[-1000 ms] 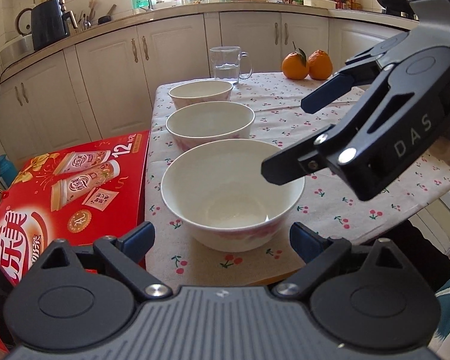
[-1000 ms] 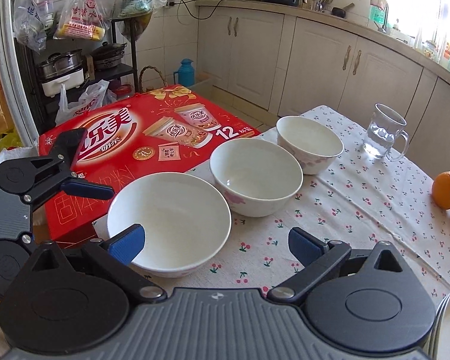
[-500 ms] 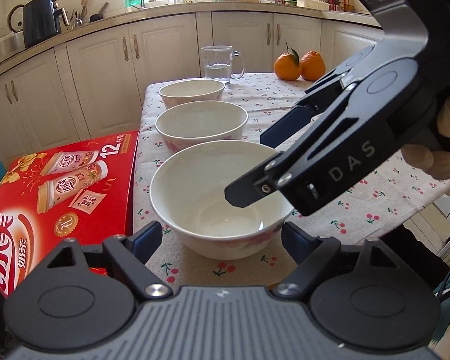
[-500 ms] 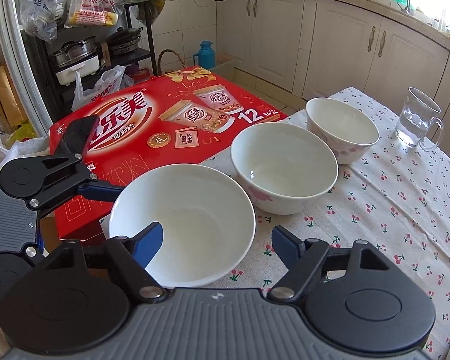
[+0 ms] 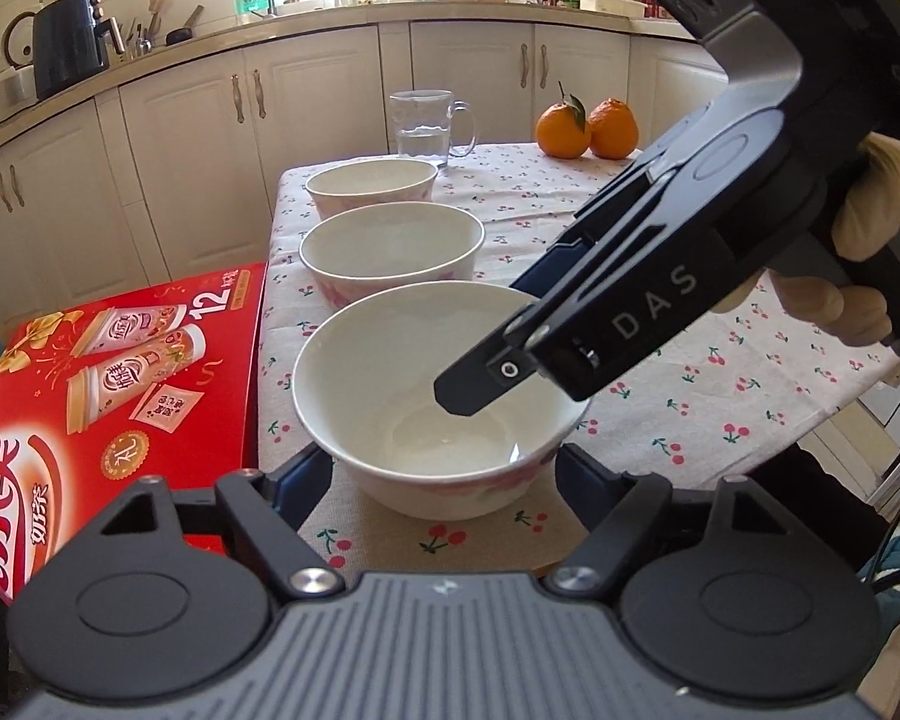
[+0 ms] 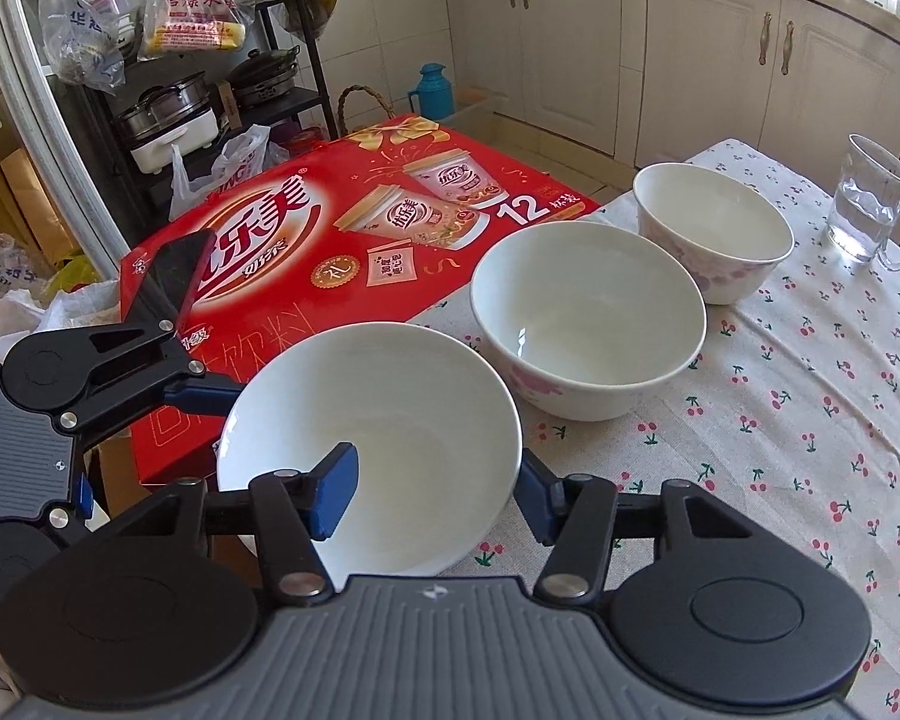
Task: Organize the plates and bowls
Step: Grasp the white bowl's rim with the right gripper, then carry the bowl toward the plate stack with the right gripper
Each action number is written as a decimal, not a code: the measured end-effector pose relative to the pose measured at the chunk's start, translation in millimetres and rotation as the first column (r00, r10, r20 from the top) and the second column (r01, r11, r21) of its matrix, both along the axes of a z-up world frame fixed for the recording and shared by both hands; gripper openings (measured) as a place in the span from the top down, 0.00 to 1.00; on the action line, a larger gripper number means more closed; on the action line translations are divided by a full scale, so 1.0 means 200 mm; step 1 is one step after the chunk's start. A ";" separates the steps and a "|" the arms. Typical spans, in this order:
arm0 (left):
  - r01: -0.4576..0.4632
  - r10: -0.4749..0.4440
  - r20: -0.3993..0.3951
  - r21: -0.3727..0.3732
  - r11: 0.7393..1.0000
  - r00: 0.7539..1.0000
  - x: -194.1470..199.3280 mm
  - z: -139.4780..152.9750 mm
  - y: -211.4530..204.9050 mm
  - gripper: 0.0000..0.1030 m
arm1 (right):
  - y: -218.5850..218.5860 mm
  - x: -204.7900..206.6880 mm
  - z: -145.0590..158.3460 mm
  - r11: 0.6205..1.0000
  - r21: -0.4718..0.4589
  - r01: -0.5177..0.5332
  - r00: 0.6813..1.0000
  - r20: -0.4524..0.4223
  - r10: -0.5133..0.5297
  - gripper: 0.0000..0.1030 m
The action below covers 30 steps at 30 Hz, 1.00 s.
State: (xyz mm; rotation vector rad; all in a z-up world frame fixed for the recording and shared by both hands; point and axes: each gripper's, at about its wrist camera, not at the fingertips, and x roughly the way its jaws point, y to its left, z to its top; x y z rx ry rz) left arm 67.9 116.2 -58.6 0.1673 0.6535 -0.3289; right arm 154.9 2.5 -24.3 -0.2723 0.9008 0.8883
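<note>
From the left wrist camera we see three white ceramic bowls in a row up the middle of the frame on a cherry-print tablecloth [image 5: 720, 396]. The nearest white bowl [image 5: 390, 384] sits low centre, between our left gripper [image 5: 444, 480] fingers; its jaws are closing, and the blue pads stand just beside the bowl's base on either side, contact unclear. The right gripper [image 5: 528, 324] reaches in from the upper right, held by a gloved hand [image 5: 864, 264], one finger inside the bowl and the other outside, pinching its far-right rim.

From the right wrist camera, the nearest bowl [image 6: 390, 414] lies lower centre, and the right gripper [image 6: 432, 486] has drawn its jaws together on the rim: one blue pad [image 6: 330, 492] lies inside the bowl, the other against the outer wall. The left gripper [image 6: 168, 354] shows at the left edge, beside the bowl. The middle bowl [image 6: 588, 312] and far bowl [image 6: 714, 228] stand up and to the right, beside a red printed carton [image 6: 306, 240].
</note>
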 end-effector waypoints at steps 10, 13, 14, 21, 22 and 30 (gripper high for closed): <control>0.043 -0.042 -0.009 0.022 0.999 0.999 0.01 0.03 -0.06 0.21 | -0.05 -0.03 0.02 1.000 0.004 0.016 1.000 0.005 -0.016 0.40; 0.070 -0.070 -0.007 0.025 0.997 0.997 0.02 0.04 -0.09 0.21 | -0.10 -0.04 0.04 0.999 0.008 0.034 0.999 0.011 -0.034 0.40; 0.080 -0.080 -0.005 0.025 0.996 0.997 0.03 0.04 -0.11 0.21 | -0.12 -0.04 0.04 0.999 0.010 0.042 0.999 0.011 -0.043 0.40; 0.177 -0.177 0.004 0.015 0.984 0.984 0.08 0.06 -0.24 0.21 | -0.28 -0.06 0.07 0.992 0.010 0.127 0.991 0.031 -0.127 0.39; 0.189 -0.189 0.003 0.015 0.982 0.982 0.09 0.06 -0.26 0.21 | -0.31 -0.06 0.07 0.990 0.007 0.139 0.990 0.032 -0.139 0.39; 0.291 -0.291 0.001 0.006 0.957 0.957 0.16 0.05 -0.41 0.21 | -0.50 -0.07 0.06 0.970 -0.009 0.243 0.969 0.046 -0.243 0.39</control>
